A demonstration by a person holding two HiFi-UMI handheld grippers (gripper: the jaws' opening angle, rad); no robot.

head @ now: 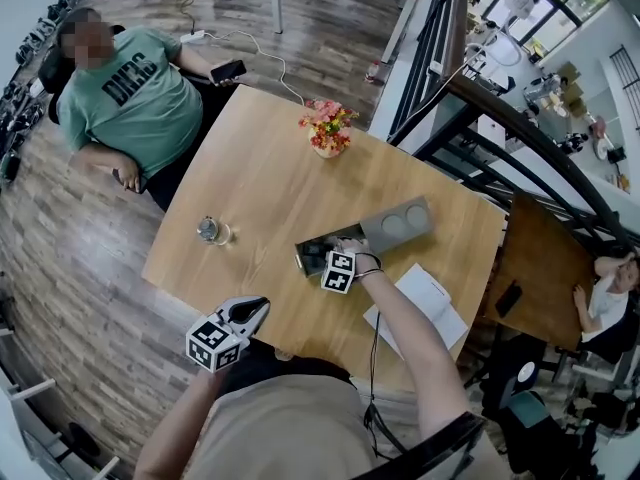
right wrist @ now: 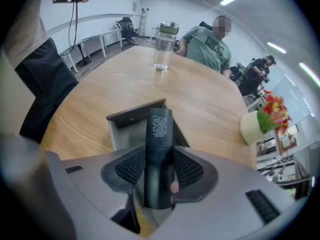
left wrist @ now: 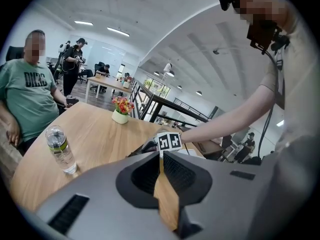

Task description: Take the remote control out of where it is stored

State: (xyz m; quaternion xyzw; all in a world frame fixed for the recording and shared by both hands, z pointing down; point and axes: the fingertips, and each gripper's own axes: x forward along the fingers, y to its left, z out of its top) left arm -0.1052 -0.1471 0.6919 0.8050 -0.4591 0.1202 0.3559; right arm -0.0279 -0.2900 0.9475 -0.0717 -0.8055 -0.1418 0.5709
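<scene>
The right gripper (right wrist: 159, 171) clamps the slim black remote (right wrist: 160, 129) by its lower half over the open drawer (right wrist: 131, 116), and it looks light, stiff and slick, while the left gripper (left wrist: 161, 160) hangs closed and empty.

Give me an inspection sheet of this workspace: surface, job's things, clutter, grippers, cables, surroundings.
Surface: wooden table, mostly bare.
Job's things: remote, gripped at the open drawer of the grey box.
Clutter: bottle, flowers, papers.
Grippers: right gripper with fingers shut on the remote; left gripper shut, empty, over the table's near edge.
Cables: black cable hanging by the right arm; white cable on the floor beyond the table.
Surroundings: seated person at the table's far left; stair railing on the right.
</scene>
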